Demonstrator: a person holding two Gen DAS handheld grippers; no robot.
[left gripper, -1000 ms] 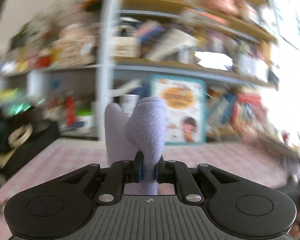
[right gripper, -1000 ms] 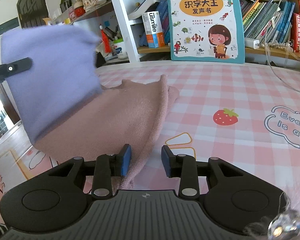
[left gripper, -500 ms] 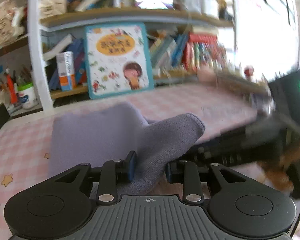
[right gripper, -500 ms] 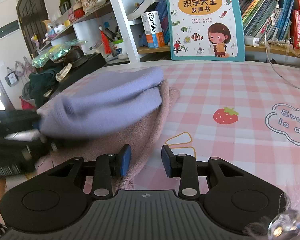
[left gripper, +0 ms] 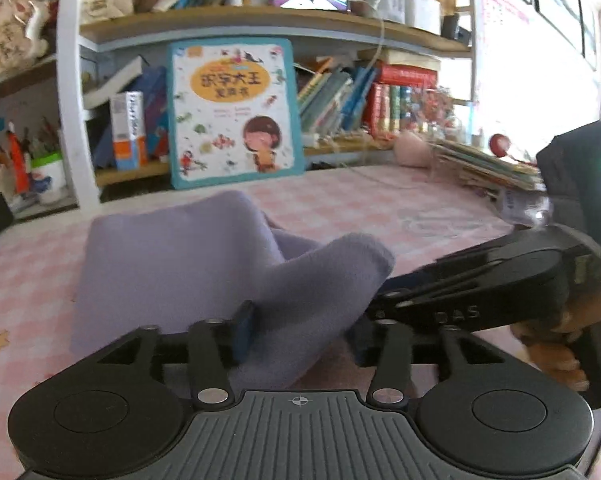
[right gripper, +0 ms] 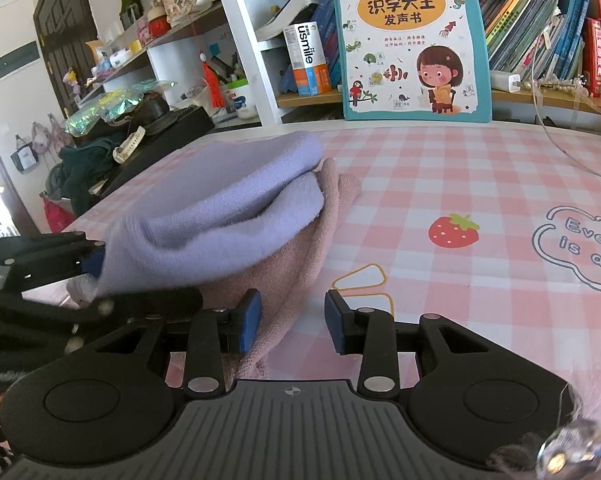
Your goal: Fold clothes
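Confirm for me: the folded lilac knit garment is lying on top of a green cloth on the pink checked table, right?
Not quite. The cloth under the folded lilac knit garment is dusty pink, not green; the right wrist view shows it. The rest holds: the garment lies on that cloth on the pink checked table.

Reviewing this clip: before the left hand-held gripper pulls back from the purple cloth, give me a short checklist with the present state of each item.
1. Left hand-held gripper letting go: ok, its jaws are opening, with the purple cloth between them.
2. Purple cloth folded over: ok, doubled on itself in the right wrist view.
3. Purple cloth lying on the pink cloth: ok.
4. Cloth free of both left pads: cannot tell, the fold hides the contact.
5. Right hand-held gripper empty: ok, open, the pink cloth's edge against its left pad only.
6. Checked tabletop ahead free of obstacles: ok.
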